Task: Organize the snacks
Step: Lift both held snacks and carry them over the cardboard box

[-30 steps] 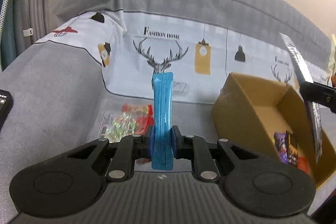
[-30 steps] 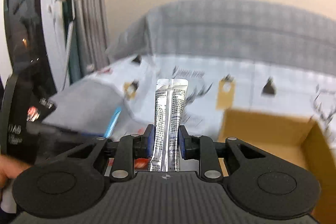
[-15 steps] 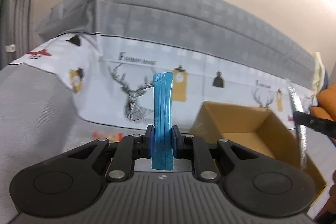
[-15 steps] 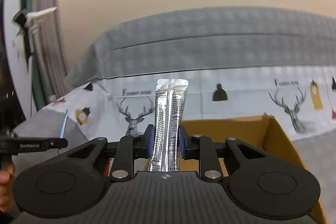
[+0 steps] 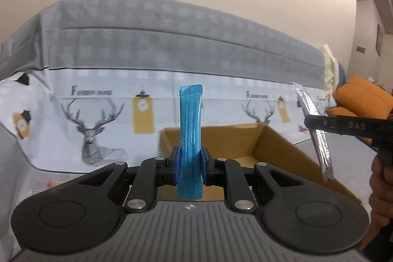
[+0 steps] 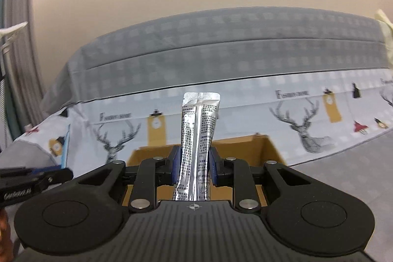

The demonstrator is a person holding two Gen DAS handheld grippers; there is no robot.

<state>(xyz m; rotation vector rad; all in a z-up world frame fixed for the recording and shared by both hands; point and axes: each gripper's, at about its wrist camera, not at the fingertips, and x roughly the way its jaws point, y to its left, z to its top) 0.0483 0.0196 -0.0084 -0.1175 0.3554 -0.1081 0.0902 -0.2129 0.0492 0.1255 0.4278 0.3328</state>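
Two stick packets in transit, one per gripper. Left gripper [image 5: 189, 165] clamps a blue stick packet [image 5: 190, 139] near its lower end; packet stands upright, directly in front of the cardboard box [image 5: 277, 139], over its near rim. Right gripper [image 6: 195, 167] clamps a silver stick packet [image 6: 197, 141] the same way, also upright before the box. From the left wrist view the silver packet hangs at the box's right side, pinched partway down its length.

Box sits open-topped against the deer-print cloth [image 5: 98, 119]; its contents are hidden by the grippers.

Step in hand, as judged: carry to box. Next move calls for tipping each packet past the near rim, then releasing, one at a time so the two grippers do not collide.
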